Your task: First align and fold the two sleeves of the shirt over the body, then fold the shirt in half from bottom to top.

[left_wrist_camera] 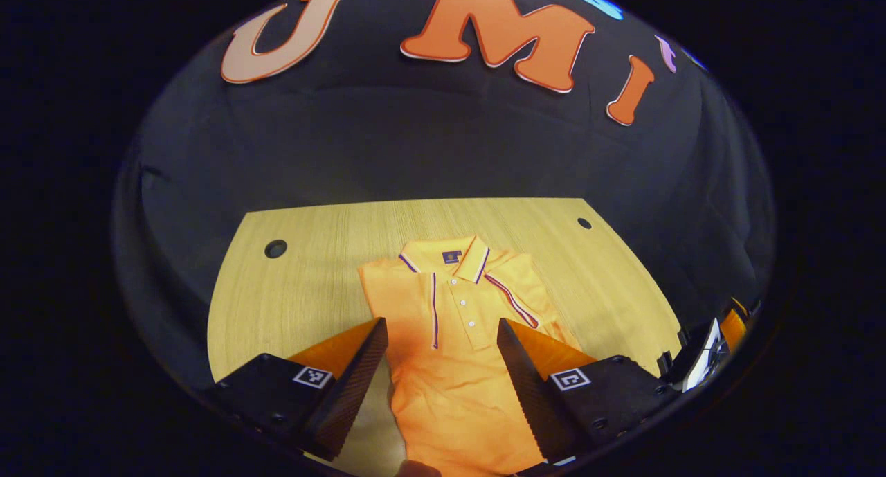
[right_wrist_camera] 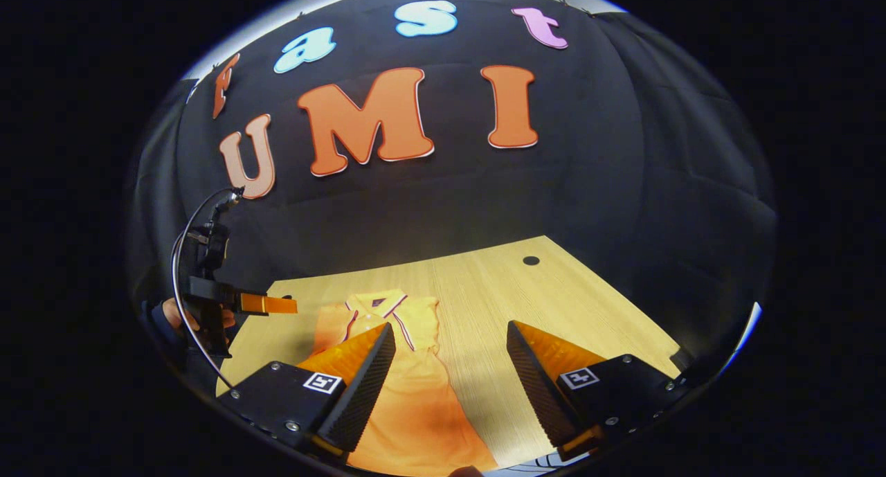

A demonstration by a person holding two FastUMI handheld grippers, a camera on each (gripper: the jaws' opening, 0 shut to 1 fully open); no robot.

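Shirt: an orange polo shirt (left_wrist_camera: 457, 338) lies flat on the tabletop (left_wrist_camera: 304, 283), collar toward the booth wall, hem toward the camera. In the left gripper view it sits at the centre of the tabletop, and both sleeves are already folded in over the body, so it forms a narrow upright strip.
Shirt details: collar (left_wrist_camera: 446, 255) at 12 o'clock on the shirt, with dark striped trim; a button placket runs down from it; the striped cuff of one folded sleeve (left_wrist_camera: 512, 300) lies slanted at about 2 o'clock from the shirt's middle.
Shirt in right gripper view: the shirt (right_wrist_camera: 408, 394) lies at 7 o'clock of the tabletop (right_wrist_camera: 554, 304), partly behind the near finger on that side.
Left gripper: the left gripper (left_wrist_camera: 443, 366) hovers above the lower half of the shirt, its fingers wide apart with the cloth showing between them and nothing gripped.
Right gripper: the right gripper (right_wrist_camera: 450, 373) hangs over the shirt's edge and the bare wood beside it, fingers spread wide, holding nothing.
Other gripper seen far off: in the right gripper view, the left gripper (right_wrist_camera: 277, 304) shows at 9 o'clock, held by a hand (right_wrist_camera: 176, 314), with a cable (right_wrist_camera: 183, 255) looping up from it; it is raised clear of the tabletop.
Tabletop: light wood, with a round hole (left_wrist_camera: 275, 248) at 10 o'clock and a smaller hole (left_wrist_camera: 584, 223) at 2 o'clock.
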